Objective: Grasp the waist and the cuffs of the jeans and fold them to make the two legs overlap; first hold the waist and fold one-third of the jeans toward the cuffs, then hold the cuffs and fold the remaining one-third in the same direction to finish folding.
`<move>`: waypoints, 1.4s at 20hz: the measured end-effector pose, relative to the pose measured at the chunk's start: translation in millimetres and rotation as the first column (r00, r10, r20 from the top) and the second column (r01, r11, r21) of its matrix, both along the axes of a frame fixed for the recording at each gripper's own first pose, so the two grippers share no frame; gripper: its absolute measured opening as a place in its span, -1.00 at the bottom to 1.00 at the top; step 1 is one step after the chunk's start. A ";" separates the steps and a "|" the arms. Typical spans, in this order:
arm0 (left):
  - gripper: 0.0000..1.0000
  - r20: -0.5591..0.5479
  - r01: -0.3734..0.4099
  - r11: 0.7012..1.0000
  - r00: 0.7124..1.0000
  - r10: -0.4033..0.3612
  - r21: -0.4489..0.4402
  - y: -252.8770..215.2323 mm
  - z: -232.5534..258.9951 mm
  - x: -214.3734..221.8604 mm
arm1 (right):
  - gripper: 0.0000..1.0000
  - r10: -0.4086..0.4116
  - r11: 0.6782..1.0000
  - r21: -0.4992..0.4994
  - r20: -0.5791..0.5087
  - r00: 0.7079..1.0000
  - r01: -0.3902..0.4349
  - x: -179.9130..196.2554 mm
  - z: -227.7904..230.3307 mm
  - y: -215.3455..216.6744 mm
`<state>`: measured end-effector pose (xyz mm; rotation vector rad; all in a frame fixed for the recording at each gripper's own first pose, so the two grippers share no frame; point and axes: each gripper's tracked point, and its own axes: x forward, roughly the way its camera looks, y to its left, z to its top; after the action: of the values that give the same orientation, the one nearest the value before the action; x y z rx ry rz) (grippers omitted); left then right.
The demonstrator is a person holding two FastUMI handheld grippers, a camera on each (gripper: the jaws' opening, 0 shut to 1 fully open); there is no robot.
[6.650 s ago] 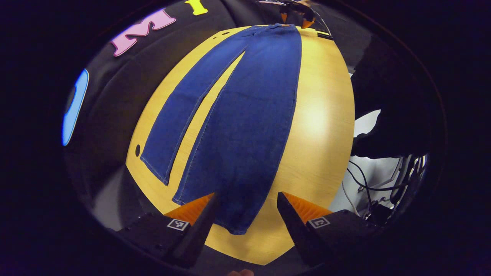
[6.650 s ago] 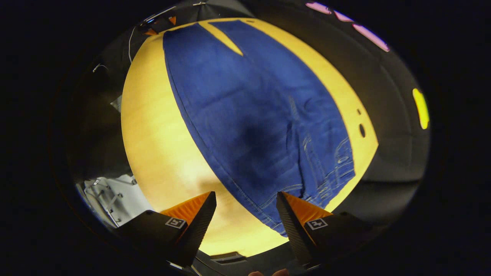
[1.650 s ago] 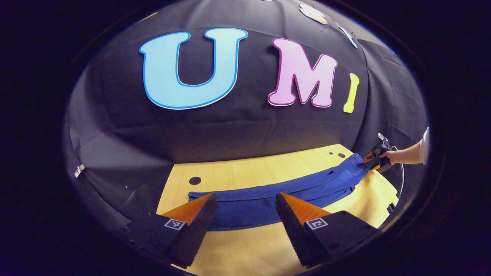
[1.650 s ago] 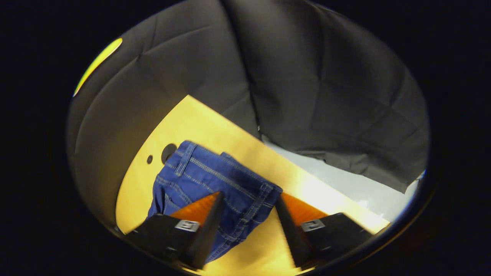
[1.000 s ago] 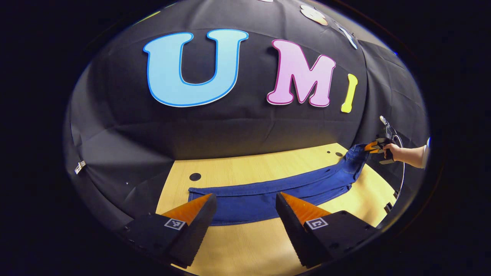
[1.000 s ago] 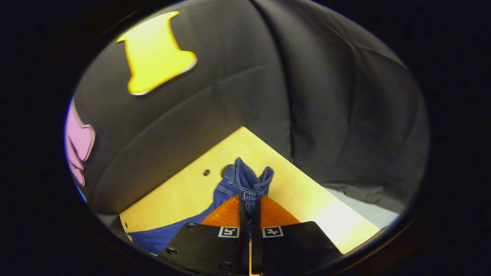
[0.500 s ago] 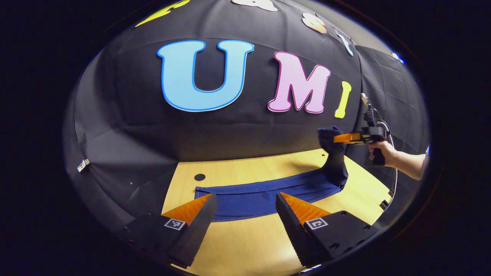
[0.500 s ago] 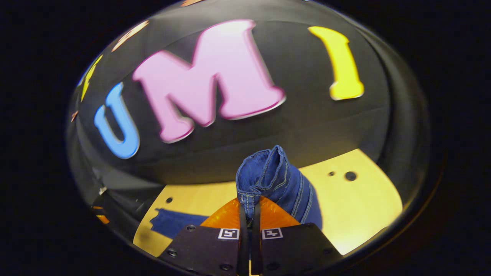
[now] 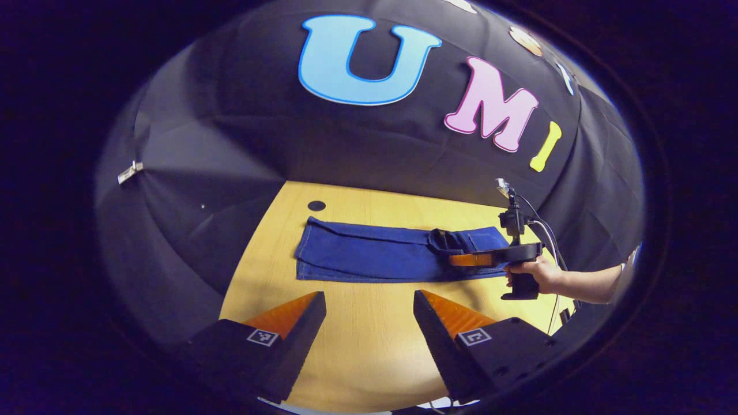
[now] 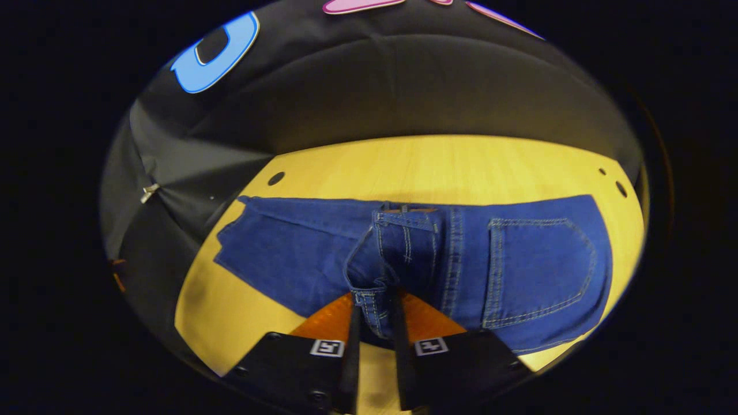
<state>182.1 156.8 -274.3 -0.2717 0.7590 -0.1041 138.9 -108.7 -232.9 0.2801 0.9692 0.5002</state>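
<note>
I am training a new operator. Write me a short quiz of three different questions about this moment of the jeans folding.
1. True or false: the left gripper is shut on the cuffs.
2. Which part of the jeans does the right gripper hold? A) a cuff B) the waist C) a back pocket
3. Fill in: the jeans lie on a wooden ____.

Key: 1 false, its fingers are apart above the table; 2 B; 3 table.

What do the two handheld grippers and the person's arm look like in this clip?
The left gripper has two wedge-shaped fingers on dark blocks, each bearing a small square black-and-white marker. The right gripper has the same marked blocks; seen from the left gripper view, it has a pistol-style handle, an upright mount on top and a trailing cable. The hand is bare.
</note>
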 end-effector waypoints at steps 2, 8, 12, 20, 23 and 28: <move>0.94 -0.106 -0.028 0.991 0.994 0.014 -0.134 -5.2 -23.4 5.6 | 0.20 0.042 0.994 0.096 0.028 0.999 -0.044 -3.2 49.1 -7.7; 0.94 -0.327 -0.076 0.984 0.945 0.019 -0.164 22.2 -85.3 72.9 | 0.74 0.120 0.984 0.105 0.215 0.969 -0.145 -41.5 138.1 -72.6; 0.94 -0.427 -0.182 0.966 0.900 0.087 -0.185 46.5 -107.3 146.8 | 0.74 0.106 0.994 0.019 0.185 0.977 -0.112 -74.4 130.1 -141.9; 0.94 -0.615 -0.129 0.989 0.775 0.146 0.073 92.5 -164.0 179.8 | 0.74 0.031 0.994 -0.109 0.158 0.987 -0.014 -88.1 99.7 -234.7; 0.94 -0.653 -0.159 0.987 0.745 0.141 0.031 84.0 -168.6 177.4 | 0.73 0.032 0.989 -0.145 0.139 0.990 -0.012 -90.0 83.8 -250.9; 0.98 -0.686 -0.023 0.986 0.716 0.130 0.163 85.4 -187.4 168.0 | 0.74 0.028 0.992 -0.127 0.123 0.992 -0.012 -89.1 79.1 -248.0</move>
<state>350.1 242.2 -461.7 -0.2003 1.5096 0.1489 49.7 -356.8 -153.8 0.1243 0.8784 0.4672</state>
